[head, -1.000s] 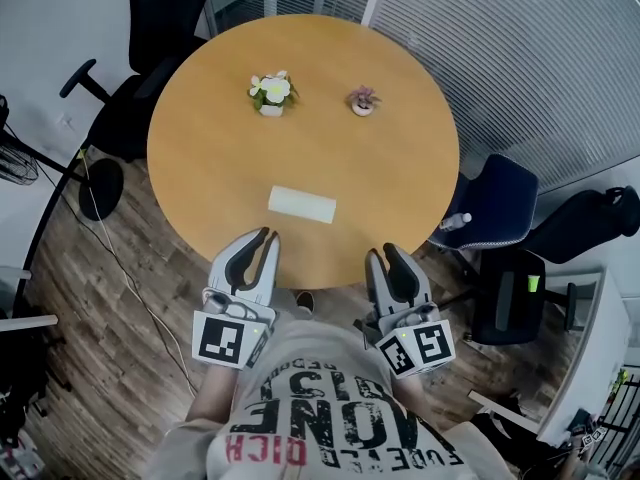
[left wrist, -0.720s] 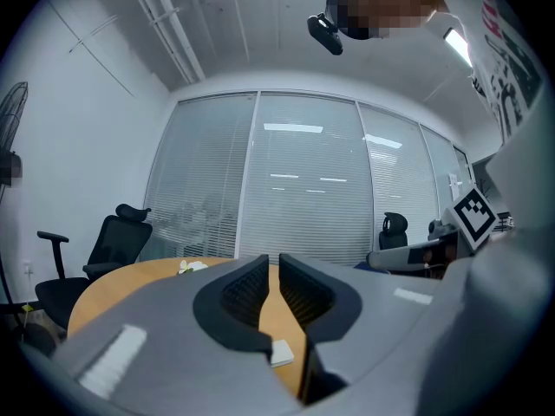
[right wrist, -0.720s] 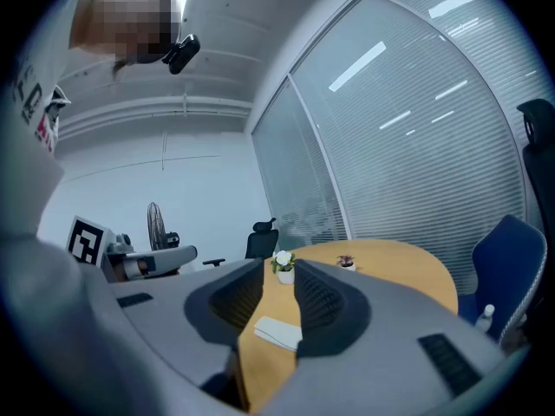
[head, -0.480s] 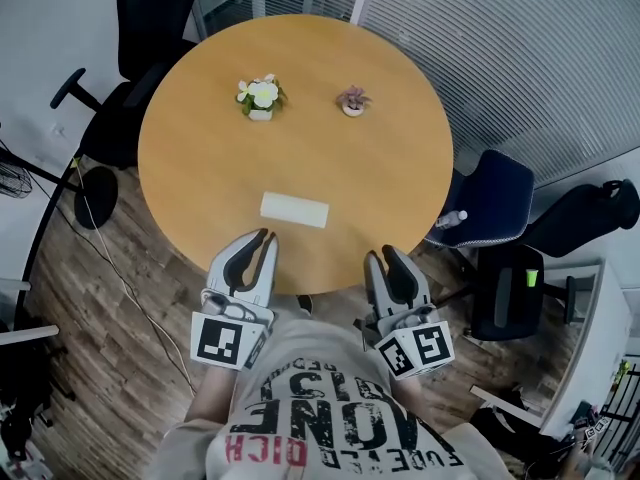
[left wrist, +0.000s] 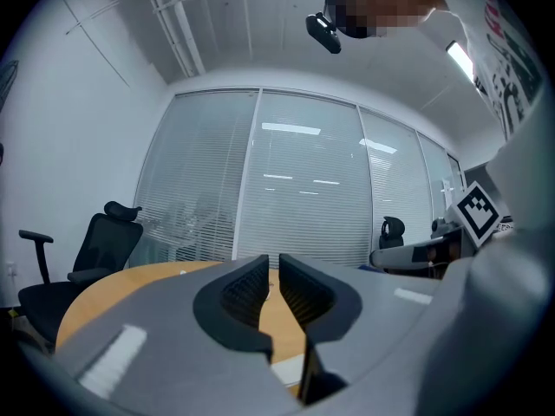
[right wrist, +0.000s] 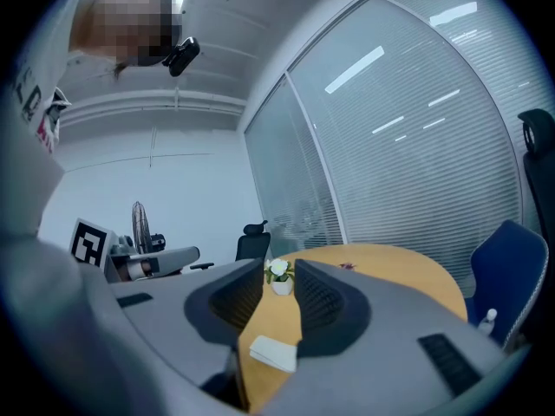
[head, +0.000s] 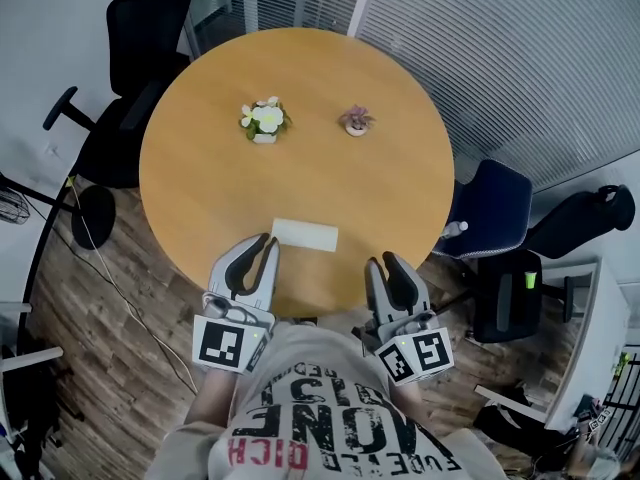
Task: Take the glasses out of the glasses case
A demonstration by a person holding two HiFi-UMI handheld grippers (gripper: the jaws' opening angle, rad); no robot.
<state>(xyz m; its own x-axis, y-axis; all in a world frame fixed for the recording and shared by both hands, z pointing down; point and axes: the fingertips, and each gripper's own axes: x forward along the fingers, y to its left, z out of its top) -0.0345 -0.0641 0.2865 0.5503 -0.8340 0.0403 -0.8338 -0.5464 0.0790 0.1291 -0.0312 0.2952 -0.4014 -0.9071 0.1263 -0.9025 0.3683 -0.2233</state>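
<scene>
Ribbed left claw (left wrist: 272, 265) ajar, flat white case (head: 304, 234)

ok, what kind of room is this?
Probably an office meeting room: a round table, a swivel chair beside it, and a glass wall with blinds.

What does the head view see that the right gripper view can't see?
Only the head view shows the wooden floor and the person's printed shirt. Only the right gripper view shows the ceiling and the small black camera up on the person's head. Both show the round table, the white glasses case, the white flower pot and the blue chair.
</scene>
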